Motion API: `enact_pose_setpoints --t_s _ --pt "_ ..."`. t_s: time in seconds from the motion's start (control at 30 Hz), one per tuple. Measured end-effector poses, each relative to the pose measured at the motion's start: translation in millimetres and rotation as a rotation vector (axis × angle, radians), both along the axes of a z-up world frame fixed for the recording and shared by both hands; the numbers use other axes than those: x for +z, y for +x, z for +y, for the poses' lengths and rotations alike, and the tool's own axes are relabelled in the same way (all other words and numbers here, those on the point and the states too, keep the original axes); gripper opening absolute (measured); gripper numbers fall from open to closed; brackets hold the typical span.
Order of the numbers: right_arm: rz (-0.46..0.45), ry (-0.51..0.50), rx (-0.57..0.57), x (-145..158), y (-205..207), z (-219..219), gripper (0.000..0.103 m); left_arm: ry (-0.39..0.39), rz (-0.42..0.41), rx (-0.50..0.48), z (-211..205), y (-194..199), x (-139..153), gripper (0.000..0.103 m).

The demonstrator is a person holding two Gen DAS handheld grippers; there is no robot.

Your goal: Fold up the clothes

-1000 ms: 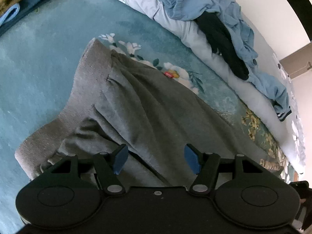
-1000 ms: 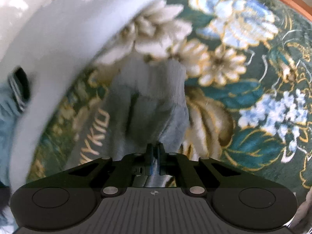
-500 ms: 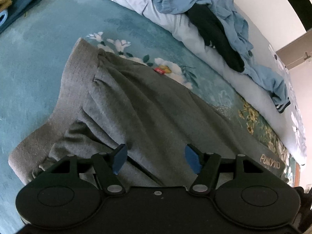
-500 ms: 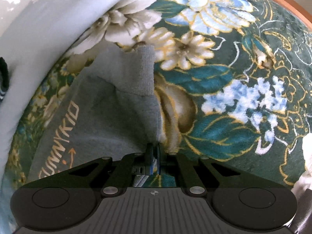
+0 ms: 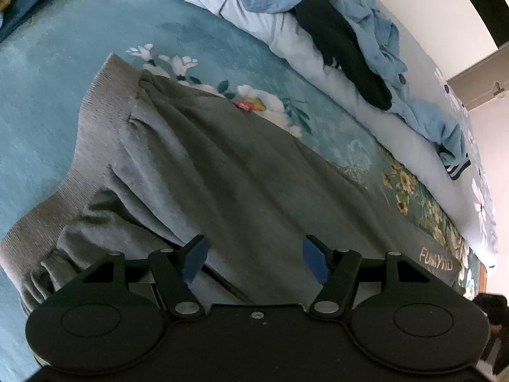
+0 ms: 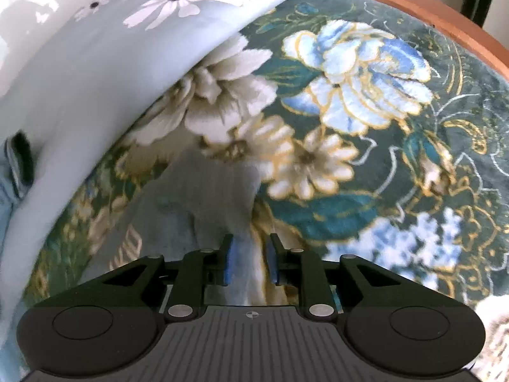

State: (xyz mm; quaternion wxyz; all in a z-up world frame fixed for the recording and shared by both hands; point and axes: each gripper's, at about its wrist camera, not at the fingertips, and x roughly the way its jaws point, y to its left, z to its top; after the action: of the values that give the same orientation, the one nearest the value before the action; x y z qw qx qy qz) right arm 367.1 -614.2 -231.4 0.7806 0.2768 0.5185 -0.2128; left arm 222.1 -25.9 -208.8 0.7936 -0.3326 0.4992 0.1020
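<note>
Left wrist view: the left tool (image 5: 253, 258) sits at the bottom centre, its blue-tipped fingers (image 5: 194, 260) spread wide and holding nothing. Grey trousers (image 5: 203, 172) lie spread across the middle of the frame on a teal flowered blanket (image 5: 63, 73), ribbed waistband at left, a printed leg end at lower right. Along the upper right runs a pale duvet (image 5: 318, 60) with blue clothes (image 5: 375, 22) and a black garment (image 5: 343, 51) heaped on it.

Right wrist view: the right tool (image 6: 248, 262) at the bottom centre has its fingers parted a little, with the blurred grey trousers (image 6: 197, 203) leg end lying between them, not clamped. The flowered blanket (image 6: 366, 146) fills the right; the pale duvet (image 6: 95, 51) crosses the upper left.
</note>
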Motion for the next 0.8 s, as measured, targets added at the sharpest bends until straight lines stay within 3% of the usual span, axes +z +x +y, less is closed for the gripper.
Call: enact_pose_setpoints --t_s 0.3,0.37,0.6,0.8 --pt "-0.009 0.046 -0.030 -18.2 10.7 -6.9 0.028 0.012 0.012 0.000 -7.4 -0.3 0.0 0.065" --pt "-0.027 0.060 -0.021 -17.2 10.0 -6.0 0.010 0.013 0.014 -0.001 -9.4 -0.1 -0.2 0.065" --pt "-0.100 -0.063 0.007 6.8 -2.9 -6.4 0.007 0.013 0.009 -0.007 -14.4 3.3 1.0 0.065" --pt "-0.041 -0.066 -0.028 -17.2 -6.6 -16.8 0.007 0.015 0.017 -0.012 -14.4 2.1 0.0 0.065"
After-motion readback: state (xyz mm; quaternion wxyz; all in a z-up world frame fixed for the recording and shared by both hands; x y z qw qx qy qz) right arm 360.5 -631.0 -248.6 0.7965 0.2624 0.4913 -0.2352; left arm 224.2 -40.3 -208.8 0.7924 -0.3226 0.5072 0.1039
